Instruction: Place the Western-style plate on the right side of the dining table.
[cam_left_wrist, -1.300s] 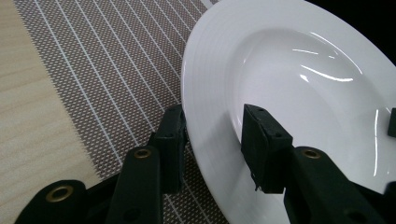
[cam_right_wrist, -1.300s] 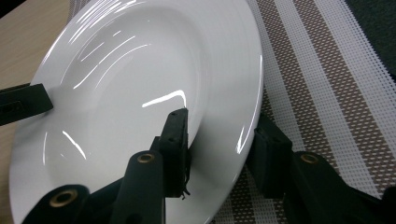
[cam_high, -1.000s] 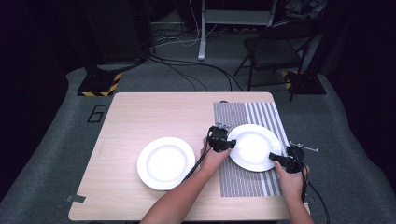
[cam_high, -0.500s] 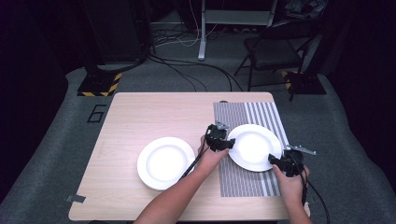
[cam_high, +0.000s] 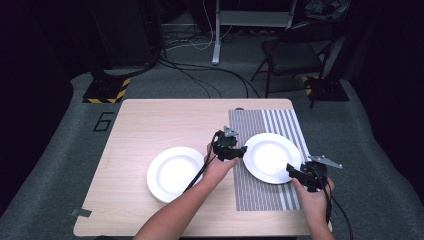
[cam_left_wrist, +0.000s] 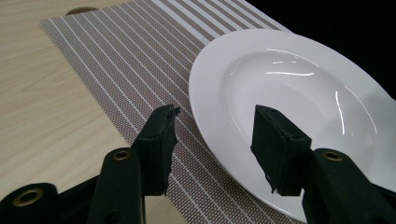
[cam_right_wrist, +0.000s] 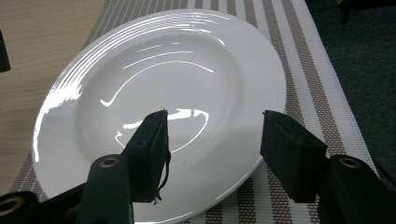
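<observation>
The white plate (cam_high: 271, 158) lies on the striped mat (cam_high: 260, 200) (worktop beneath). The left claw (cam_high: 241, 151) and right claw (cam_high: 291, 171), jaws just opened and empty, flank its rim.

Both grippers (cam_high: 241, 151) (cam_high: 290, 170) just opening, empty
</observation>
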